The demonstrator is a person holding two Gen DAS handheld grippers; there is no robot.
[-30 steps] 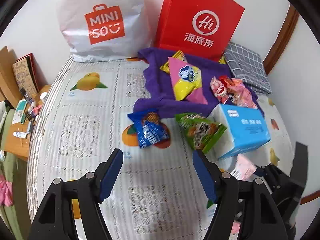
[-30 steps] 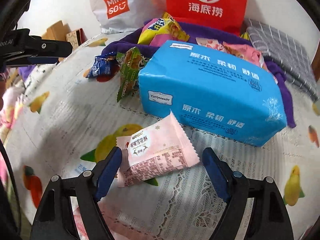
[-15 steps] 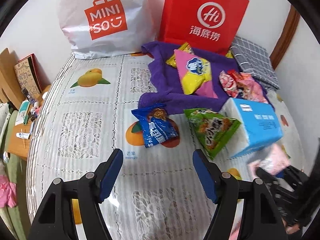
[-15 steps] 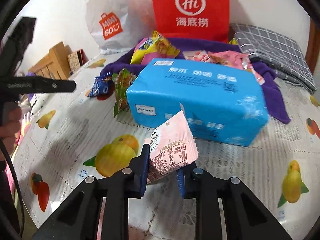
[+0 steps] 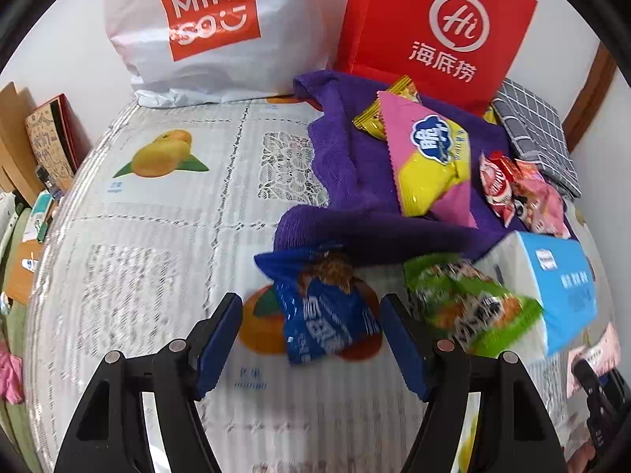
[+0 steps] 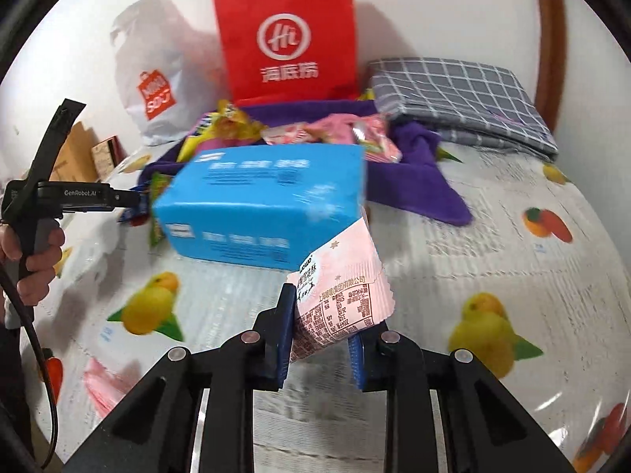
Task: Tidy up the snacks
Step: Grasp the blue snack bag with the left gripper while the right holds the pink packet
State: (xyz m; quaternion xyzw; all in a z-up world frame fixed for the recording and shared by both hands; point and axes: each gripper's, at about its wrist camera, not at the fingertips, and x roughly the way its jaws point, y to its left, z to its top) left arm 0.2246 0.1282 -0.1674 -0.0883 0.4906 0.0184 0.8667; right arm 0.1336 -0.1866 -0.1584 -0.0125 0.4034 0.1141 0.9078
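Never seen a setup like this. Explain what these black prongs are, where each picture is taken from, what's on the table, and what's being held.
There is no robot here. A person holds a hand-held gripper in each hand, each with a fisheye camera looking along its two blue-padded fingers.

The left camera's picture shows the left hand-held gripper open above a blue snack on the fruit-print tablecloth. Beside it lie a green snack and a blue tissue pack. Behind them more snacks sit on a purple towel, backed by a white bag and a red bag.

The right camera's picture shows the right hand-held gripper shut on a pink snack, lifted off the table.
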